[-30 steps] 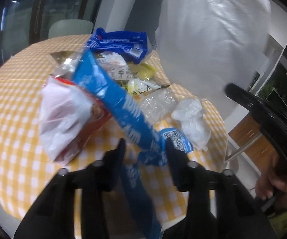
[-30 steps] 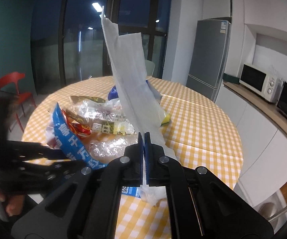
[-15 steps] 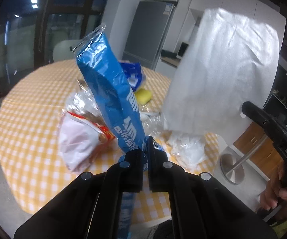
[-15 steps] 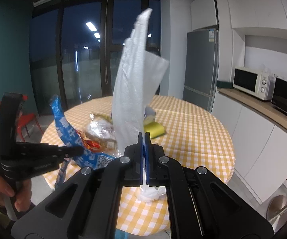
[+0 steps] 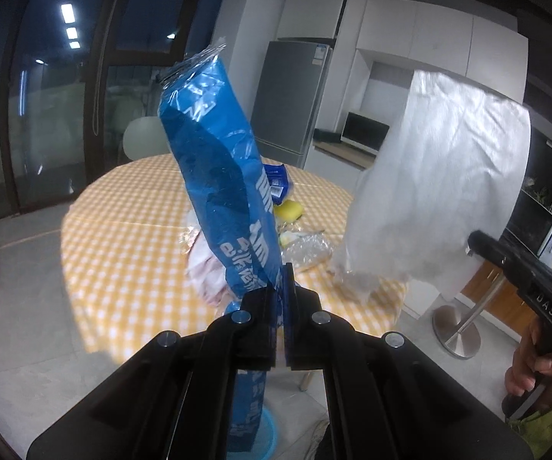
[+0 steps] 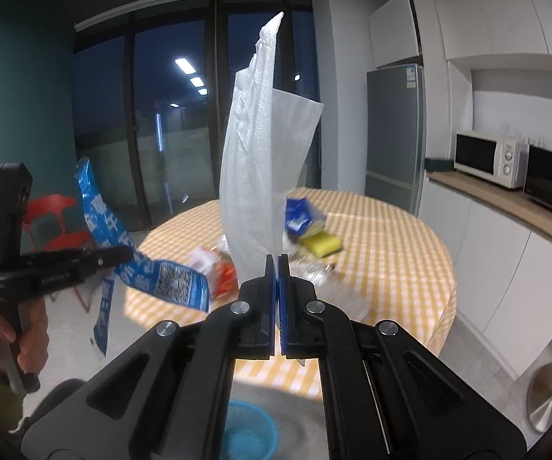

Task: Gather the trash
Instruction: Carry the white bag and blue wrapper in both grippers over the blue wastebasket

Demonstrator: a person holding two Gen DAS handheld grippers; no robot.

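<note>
My left gripper (image 5: 281,295) is shut on a long blue snack wrapper (image 5: 218,176), which stands up from the jaws and hangs below them. The right gripper (image 6: 277,264) is shut on a thin white plastic bag (image 6: 260,161) that rises tall above it. Both are held off the near edge of the round yellow-checked table (image 6: 391,249). In the right wrist view the left gripper (image 6: 122,255) is at the left with the wrapper (image 6: 160,276) trailing from it. On the table lie a yellow sponge (image 6: 322,243), a blue packet (image 6: 299,211), a red-and-white packet (image 6: 214,268) and clear plastic (image 5: 306,247).
A blue basin (image 6: 249,433) sits on the floor below the grippers. A red chair (image 6: 57,222) is at the left, a grey fridge (image 6: 394,134) behind the table, and a counter with a microwave (image 6: 486,157) along the right. A chrome round base (image 5: 456,329) stands on the floor.
The left jaws closed on the blue wrapper and lifted it off the table. Both grippers drew back and up from the table, the right still holding the white bag.
</note>
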